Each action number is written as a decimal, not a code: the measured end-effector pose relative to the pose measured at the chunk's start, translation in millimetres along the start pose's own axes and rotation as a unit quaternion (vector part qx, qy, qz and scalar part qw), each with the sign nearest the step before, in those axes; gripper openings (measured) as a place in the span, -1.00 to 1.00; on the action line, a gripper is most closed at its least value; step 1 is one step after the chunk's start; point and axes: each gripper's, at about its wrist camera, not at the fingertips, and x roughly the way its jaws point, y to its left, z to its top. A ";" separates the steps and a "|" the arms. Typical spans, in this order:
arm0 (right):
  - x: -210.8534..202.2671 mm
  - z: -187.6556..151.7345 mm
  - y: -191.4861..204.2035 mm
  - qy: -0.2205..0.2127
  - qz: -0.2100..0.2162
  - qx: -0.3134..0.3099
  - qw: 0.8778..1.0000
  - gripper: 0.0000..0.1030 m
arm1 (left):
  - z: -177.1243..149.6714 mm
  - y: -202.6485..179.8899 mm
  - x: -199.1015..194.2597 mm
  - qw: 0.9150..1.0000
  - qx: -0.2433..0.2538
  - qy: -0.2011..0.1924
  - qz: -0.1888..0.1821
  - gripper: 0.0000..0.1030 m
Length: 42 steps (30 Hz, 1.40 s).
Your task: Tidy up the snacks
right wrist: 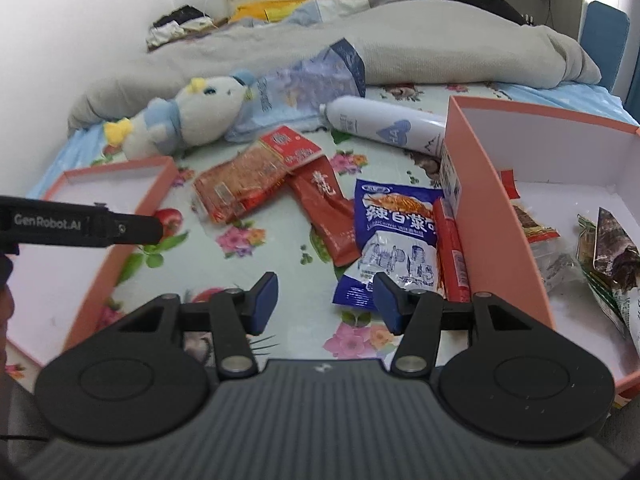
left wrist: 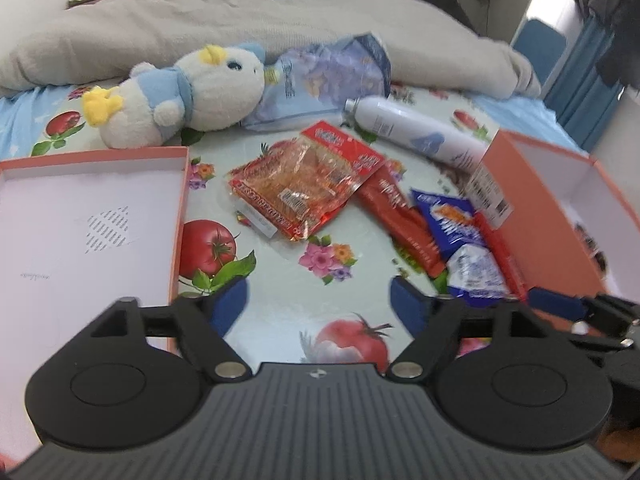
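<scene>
Your right gripper jaws apart, empty; blue-and-white foil snack packet just ahead, slim red stick pack beside it (against salmon cardboard box). Left gripper wide apart, empty; red crinkly snack bag further ahead.

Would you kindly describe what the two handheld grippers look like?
Both the left gripper and the right gripper have black linkage arms, round black discs, a ribbed grey body and blue finger pads. The left one's side, seen from the right wrist, carries white "GenRobot.AI" lettering.
</scene>
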 end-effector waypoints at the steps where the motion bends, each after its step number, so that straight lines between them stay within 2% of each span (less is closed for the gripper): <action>1: 2.9 1.8 -0.5 0.001 -0.003 0.003 1.000 0.08 | 0.8 0.2 7.1 1.000 0.004 0.005 0.002 0.62; 7: 27.7 13.2 0.8 0.005 -0.024 -0.014 1.000 0.08 | 9.4 5.1 48.6 0.999 0.022 0.033 0.015 0.63; 12: 50.4 18.8 -2.0 0.012 -0.041 -0.028 0.999 0.08 | 22.4 6.5 72.6 0.998 0.041 0.034 0.025 0.63; 15: 61.6 24.8 -6.0 0.017 -0.039 -0.020 0.999 0.08 | 31.8 5.6 88.8 0.997 0.066 0.036 0.026 0.63; 18: 73.9 29.0 -4.4 0.023 -0.049 -0.037 0.998 0.08 | 42.0 3.2 102.6 0.995 0.087 0.030 0.026 0.63; 22: 88.7 30.7 -6.2 0.034 -0.056 -0.050 0.997 0.08 | 54.2 -2.5 118.5 0.990 0.134 0.019 0.046 0.72; 25: 97.7 30.8 -10.4 0.046 -0.053 -0.048 0.996 0.08 | 62.1 -1.9 129.5 0.987 0.154 0.021 0.036 0.73; 27: 101.9 30.1 -11.5 0.046 -0.067 -0.057 0.995 0.19 | 65.5 -1.6 136.7 0.985 0.168 0.021 0.030 0.75; 30: 108.3 28.6 -16.9 0.051 -0.070 -0.054 0.995 0.21 | 69.5 -2.5 147.2 0.980 0.198 0.021 0.030 0.76; 32: 112.5 27.9 -21.3 0.054 -0.071 -0.049 0.995 0.33 | 70.9 -1.1 150.1 0.976 0.219 0.012 0.015 0.76; 35: 115.9 27.4 -24.2 0.051 -0.063 -0.047 0.996 0.34 | 72.0 1.5 159.3 0.971 0.237 0.013 0.012 0.76; 37: 117.0 26.4 -23.5 0.051 -0.062 -0.048 0.996 0.34 | 72.5 4.2 166.2 0.971 0.236 0.019 0.015 0.76; 39: 117.5 25.7 -25.5 0.052 -0.058 -0.045 0.996 0.30 | 73.4 10.6 172.7 0.976 0.217 0.028 0.008 0.76; 42: 118.9 25.5 -26.2 0.052 -0.068 -0.057 0.995 0.08 | 73.6 16.2 177.0 0.979 0.201 0.022 0.000 0.76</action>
